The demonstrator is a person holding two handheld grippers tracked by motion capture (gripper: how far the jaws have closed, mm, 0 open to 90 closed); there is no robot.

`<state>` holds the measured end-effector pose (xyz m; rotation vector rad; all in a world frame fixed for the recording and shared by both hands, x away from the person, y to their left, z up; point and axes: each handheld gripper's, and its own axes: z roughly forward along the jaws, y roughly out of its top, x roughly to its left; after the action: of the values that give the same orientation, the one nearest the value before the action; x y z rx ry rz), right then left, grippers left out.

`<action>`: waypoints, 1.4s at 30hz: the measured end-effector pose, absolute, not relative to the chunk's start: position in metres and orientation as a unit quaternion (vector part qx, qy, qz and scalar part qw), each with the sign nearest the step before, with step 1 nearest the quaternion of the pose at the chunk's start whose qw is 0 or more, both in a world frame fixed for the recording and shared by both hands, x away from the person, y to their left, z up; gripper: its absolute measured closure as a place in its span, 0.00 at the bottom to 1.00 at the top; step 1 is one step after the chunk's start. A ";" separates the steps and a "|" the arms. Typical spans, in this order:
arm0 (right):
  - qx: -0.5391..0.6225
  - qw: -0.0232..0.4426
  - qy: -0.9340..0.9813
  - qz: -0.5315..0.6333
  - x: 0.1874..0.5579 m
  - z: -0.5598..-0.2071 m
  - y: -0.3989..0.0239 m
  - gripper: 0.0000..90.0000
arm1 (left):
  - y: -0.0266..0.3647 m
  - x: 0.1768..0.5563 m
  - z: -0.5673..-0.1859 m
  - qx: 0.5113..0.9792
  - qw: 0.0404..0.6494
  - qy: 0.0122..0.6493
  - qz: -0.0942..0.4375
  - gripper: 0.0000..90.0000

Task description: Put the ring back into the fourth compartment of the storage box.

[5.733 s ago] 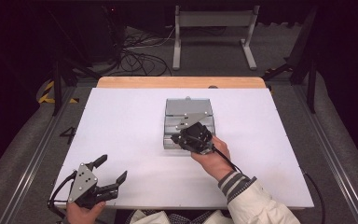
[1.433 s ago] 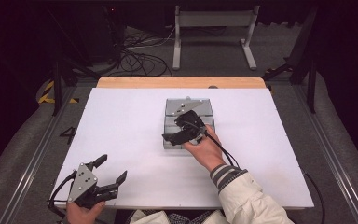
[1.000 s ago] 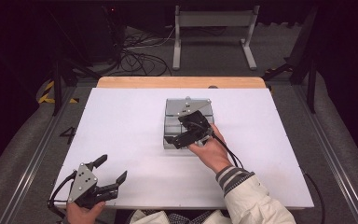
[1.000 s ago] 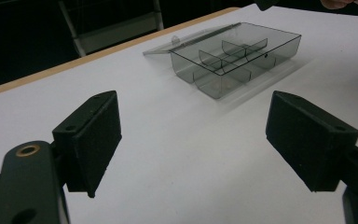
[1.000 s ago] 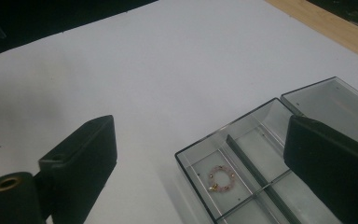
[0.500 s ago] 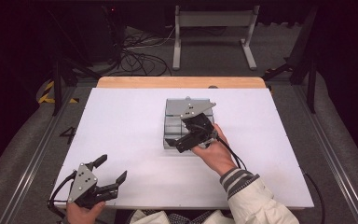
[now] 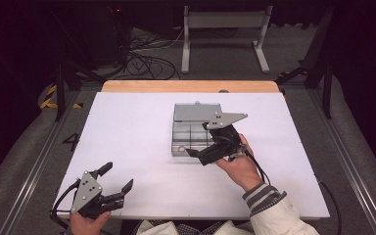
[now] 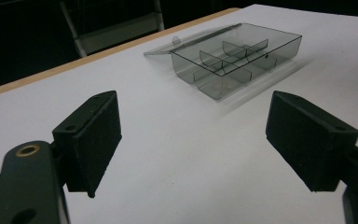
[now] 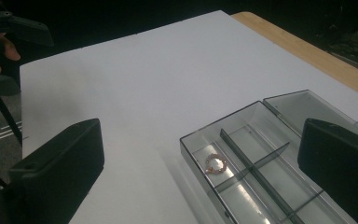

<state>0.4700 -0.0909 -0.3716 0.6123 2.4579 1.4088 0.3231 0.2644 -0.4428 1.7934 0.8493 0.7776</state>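
Where the white table (image 7: pixel 127 127) spreads across the high view, with a wooden strip along its far edge, a clear smoky plastic compartment box (image 7: pixel 191 134) sits a little right of the middle, its lid (image 7: pixel 196 111) folded open and lying flat on the far side. Thin dividers split the box into several compartments. The right hand-held gripper (image 7: pixel 203 155), gripped by the person's right hand (image 7: pixel 237 166) that reaches in from a striped cuff and pale sleeve, hangs at the near right corner of the box with its grey plate (image 7: pixel 225 119) tilted up over the box; in the right gripper view its two black jaws stand wide apart with nothing between them, the box lying between and beyond them. The left hand-held gripper (image 7: pixel 118 182) rests near the near left corner of the table in the person's left hand (image 7: pixel 85 223), well apart from the box, and its jaws are likewise spread wide and empty. Smallest of all, a little reddish-brown ring (image 9: pixel 216 164) lies on the floor of the end compartment closest to the right gripper's camera.
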 end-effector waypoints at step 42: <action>0.266 0.148 0.812 0.498 0.420 -0.435 -0.213 0.01 | 0.263 0.324 -0.443 0.740 0.481 0.346 0.320 0.20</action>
<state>0.4198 -0.2126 -0.4354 0.7654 2.3348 1.4328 0.3235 0.2626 -0.4432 1.8041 0.8436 0.7797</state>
